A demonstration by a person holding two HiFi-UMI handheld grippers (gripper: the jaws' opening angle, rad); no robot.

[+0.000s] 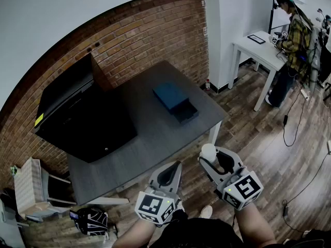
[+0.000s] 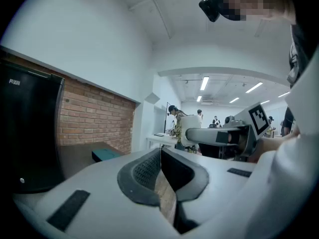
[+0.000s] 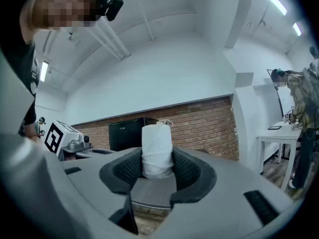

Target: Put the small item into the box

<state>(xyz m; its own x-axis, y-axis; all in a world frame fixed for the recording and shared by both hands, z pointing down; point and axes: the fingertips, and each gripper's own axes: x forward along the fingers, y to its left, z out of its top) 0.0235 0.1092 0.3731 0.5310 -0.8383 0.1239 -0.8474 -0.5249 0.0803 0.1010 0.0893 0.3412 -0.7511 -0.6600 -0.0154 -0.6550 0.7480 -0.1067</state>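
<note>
My right gripper [image 1: 212, 155] is shut on a small white wrapped roll [image 3: 157, 152], which stands upright between the pads and shows as a white cap [image 1: 208, 152] in the head view. It hangs off the table's near right corner, over the floor. The box [image 1: 175, 101] is dark blue with a drawer pulled out toward me, lying on the grey table [image 1: 155, 138] well ahead of both grippers. My left gripper [image 1: 170, 172] is shut with nothing in it, jaws touching, just off the table's front edge. In the left gripper view the box [image 2: 105, 154] appears at the left, far off.
A large black cabinet [image 1: 77, 112] sits on the table's left part against the brick wall. A white table [image 1: 261, 50] stands at the far right with a person [image 1: 289, 45] beside it. A white crate [image 1: 28, 187] and a bag [image 1: 90, 221] lie on the wooden floor at lower left.
</note>
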